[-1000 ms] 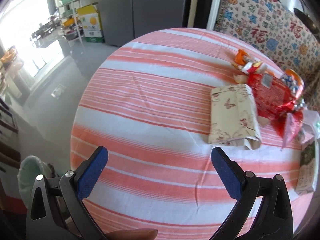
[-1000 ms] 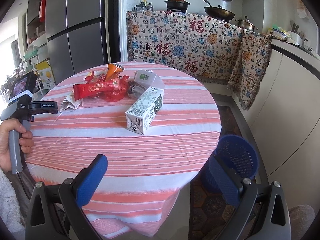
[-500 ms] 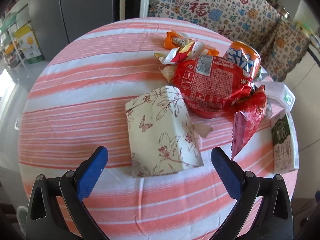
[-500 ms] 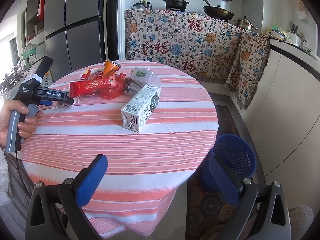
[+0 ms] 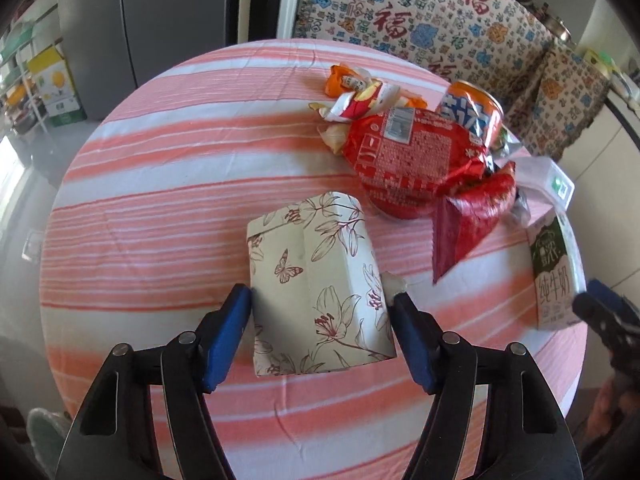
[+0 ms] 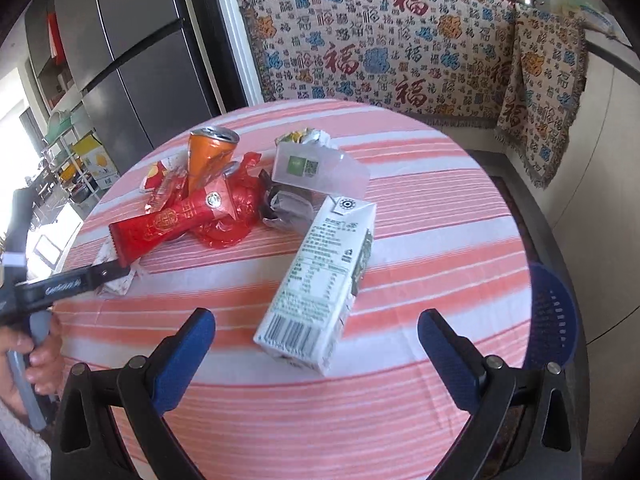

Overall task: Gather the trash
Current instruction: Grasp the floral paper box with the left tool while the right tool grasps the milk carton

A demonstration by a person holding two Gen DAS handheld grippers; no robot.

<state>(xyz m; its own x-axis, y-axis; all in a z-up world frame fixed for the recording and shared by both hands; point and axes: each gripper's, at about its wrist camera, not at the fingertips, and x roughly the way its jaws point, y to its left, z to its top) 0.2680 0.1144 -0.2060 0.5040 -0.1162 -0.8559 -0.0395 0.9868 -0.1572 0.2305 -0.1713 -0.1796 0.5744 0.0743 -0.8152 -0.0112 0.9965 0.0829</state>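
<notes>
A round table (image 5: 168, 184) in striped pink-and-white cloth carries the litter; its left half lies bare, the rubbish crowding the right side toward the rim. The left gripper (image 5: 322, 302) brackets a soft floral tissue pack (image 5: 316, 280), blue pads at either flank, narrowed close against it, though a firm clamp cannot be told. Beyond lie a crinkly red foil wrapper (image 5: 408, 160) and an orange can (image 5: 472, 110). The right gripper (image 6: 316, 320) gapes wide, the lying milk carton (image 6: 324, 280), a stiff printed box, between and just ahead of its pads. A blue mesh basket (image 6: 556, 320) sits past the table's right edge.
</notes>
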